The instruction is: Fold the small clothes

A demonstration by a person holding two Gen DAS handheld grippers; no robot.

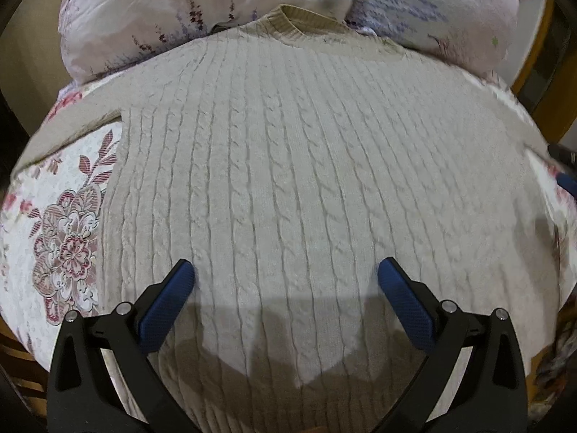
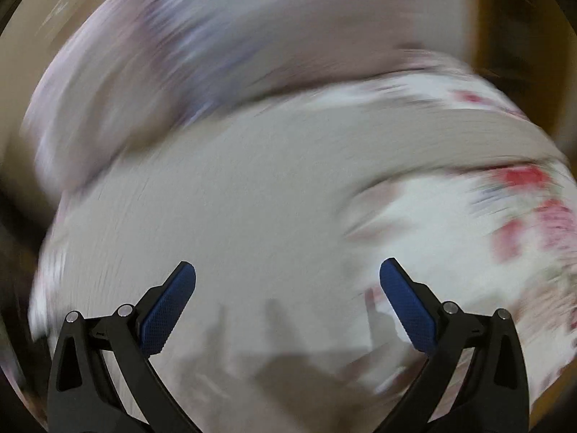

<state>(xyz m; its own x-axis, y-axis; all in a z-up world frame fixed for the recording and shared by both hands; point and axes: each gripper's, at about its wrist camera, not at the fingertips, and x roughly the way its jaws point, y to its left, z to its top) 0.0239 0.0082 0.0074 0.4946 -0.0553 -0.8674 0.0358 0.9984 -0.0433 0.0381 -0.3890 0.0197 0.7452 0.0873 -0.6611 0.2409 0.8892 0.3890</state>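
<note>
Cream cable-knit sweater (image 1: 288, 180) spread flat, front up, on floral bedspread (image 1: 65, 238); collar (image 1: 303, 23) at far end, touching pillows (image 1: 180, 11). One sleeve (image 1: 72, 126) stretched out sideways from body, lying on bedspread.

Left gripper (image 1: 286, 274) over sweater's lower middle, jaws spread wide, nothing between pads. Right gripper (image 2: 287, 276) likewise released, empty, above sweater's (image 2: 216, 198) plain edge near bedspread (image 2: 450, 216).

Risks, judged: right view heavily smeared, so prob. fast swing — grab at that speed could miss hem or pinch bedspread along w/ knit. Thick soft knit may bunch if only top layer caught; fold then lopsided. Collar against pillows could snag when the top gets lifted.

Left view: crisp cable pattern, collar, sleeve, sliver of other gripper at sweater's far side edge. Right view: none of that detail; only blurred bedspread beyond sweater's side, pillow mass behind.
</note>
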